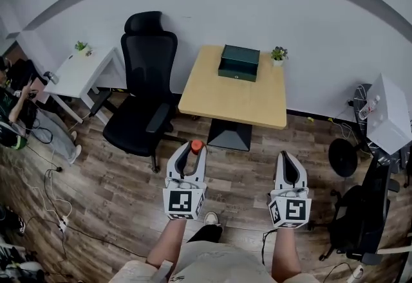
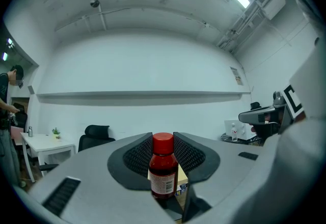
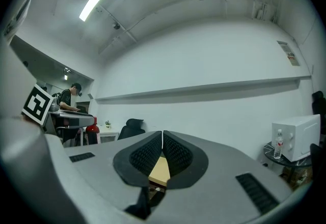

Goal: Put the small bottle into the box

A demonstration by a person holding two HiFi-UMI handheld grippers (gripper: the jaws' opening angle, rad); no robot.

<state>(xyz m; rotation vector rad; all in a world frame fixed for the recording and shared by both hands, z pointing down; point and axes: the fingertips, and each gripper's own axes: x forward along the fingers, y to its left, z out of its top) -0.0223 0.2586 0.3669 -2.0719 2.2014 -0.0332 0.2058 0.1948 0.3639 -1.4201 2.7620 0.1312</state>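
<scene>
Red-capped and dark red in the body, the small bottle [image 2: 163,167] is standing upright between the pads of the left gripper [image 1: 191,150]. The pads are pressing on it from both sides, so the jaws are sitting partly apart, just as wide as the bottle's body. Its cap is poking up above the jaw tips, and its white label is facing the camera in the left gripper view. The right gripper [image 1: 287,158] is carrying nothing. Its jaws are closed together with the tips meeting, and only a sliver of tan table top is showing below them in the right gripper view.

Two bare forearms [image 1: 168,240] are reaching out from 6 o'clock in the head view. They are holding both grippers level, pointing towards 12 o'clock, side by side and well apart. Each marker cube [image 1: 182,202] is facing up at the head camera.

Dark green, the box [image 1: 239,62] is lying near the far edge of the wooden table [image 1: 232,98], at about 12 o'clock from the grippers and well apart from the bottle. A small potted plant [image 1: 279,53] is standing just beside the box at its 3 o'clock. A black office chair [image 1: 145,82] is standing at 11 o'clock from the left gripper, near the table's left edge. Both grippers are hanging over the wood-plank floor [image 1: 116,191], short of the table.
</scene>
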